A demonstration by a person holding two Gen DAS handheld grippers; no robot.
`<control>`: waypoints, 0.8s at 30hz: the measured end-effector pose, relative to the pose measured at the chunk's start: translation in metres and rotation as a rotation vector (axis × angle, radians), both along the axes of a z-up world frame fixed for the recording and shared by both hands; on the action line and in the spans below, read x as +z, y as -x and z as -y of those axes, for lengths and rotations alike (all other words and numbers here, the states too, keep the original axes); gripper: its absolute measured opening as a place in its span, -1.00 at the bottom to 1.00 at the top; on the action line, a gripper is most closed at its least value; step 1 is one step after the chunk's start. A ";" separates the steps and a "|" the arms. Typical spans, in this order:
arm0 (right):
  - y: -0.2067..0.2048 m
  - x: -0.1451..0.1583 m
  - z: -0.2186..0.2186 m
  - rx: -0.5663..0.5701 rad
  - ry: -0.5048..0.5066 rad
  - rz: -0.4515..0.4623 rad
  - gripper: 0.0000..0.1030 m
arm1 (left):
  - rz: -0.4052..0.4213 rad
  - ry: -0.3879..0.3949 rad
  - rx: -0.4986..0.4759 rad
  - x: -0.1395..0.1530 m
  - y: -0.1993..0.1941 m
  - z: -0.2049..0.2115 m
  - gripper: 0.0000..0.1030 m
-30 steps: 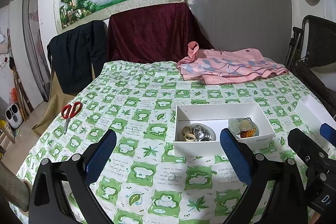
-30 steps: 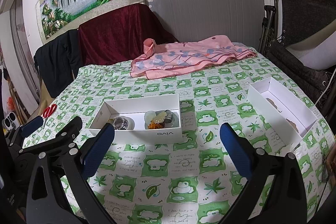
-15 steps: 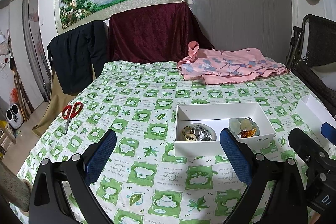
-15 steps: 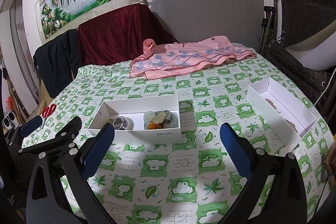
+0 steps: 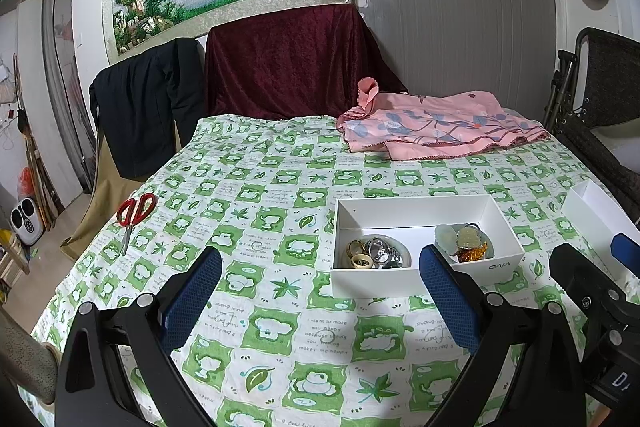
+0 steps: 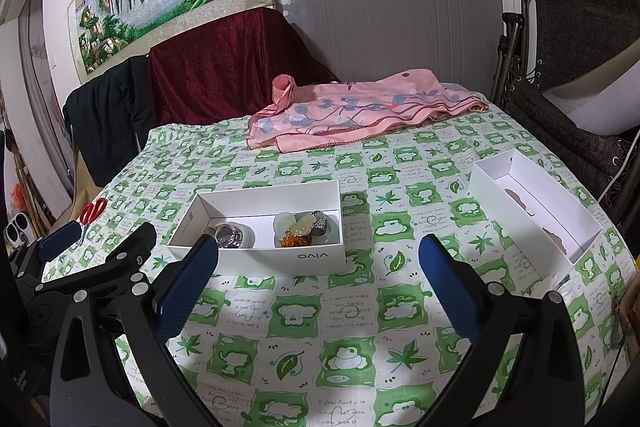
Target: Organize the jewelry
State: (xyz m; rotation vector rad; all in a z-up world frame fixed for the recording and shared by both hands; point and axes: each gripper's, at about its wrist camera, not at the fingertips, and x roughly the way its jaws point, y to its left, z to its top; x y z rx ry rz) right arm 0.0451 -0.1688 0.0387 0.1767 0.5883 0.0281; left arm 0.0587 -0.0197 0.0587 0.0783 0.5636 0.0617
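**Both grippers hold off, jewelry sitting in the box**

Hardly anything changes over the last second: your two views shift by a hair at most, and the box and its contents lie exactly where they were. That tells you little about the task. Nothing is being carried, and the scene would fit either a pause ahead of sorting or a pause once the pieces are already grouped.

Your left gripper (image 5: 320,281) hangs low in the frame with its jaws spread wide and nothing between them. Your right gripper (image 6: 318,273) shows the same: jaws wide apart, empty, above the green-checked cloth (image 6: 352,311) that covers the surface.

Now the jewelry. The white box (image 5: 376,281) sits right of centre in the left view, open-topped, printed lettering on its near wall. Inside, two small dishes. The left one holds rings (image 5: 360,255), gold and silver, bunched together. The right one holds pale pendants and amber beads (image 5: 460,241), touching one another. A second white box (image 6: 532,207) lies at the right of the right view; what sits in it is too unclear to name.

Red scissors (image 5: 134,213) rest at the left edge, well apart from everything.
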 end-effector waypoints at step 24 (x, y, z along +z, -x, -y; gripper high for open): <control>0.000 0.000 0.000 -0.001 -0.002 0.002 0.86 | 0.008 -0.002 0.008 0.000 0.001 0.000 0.89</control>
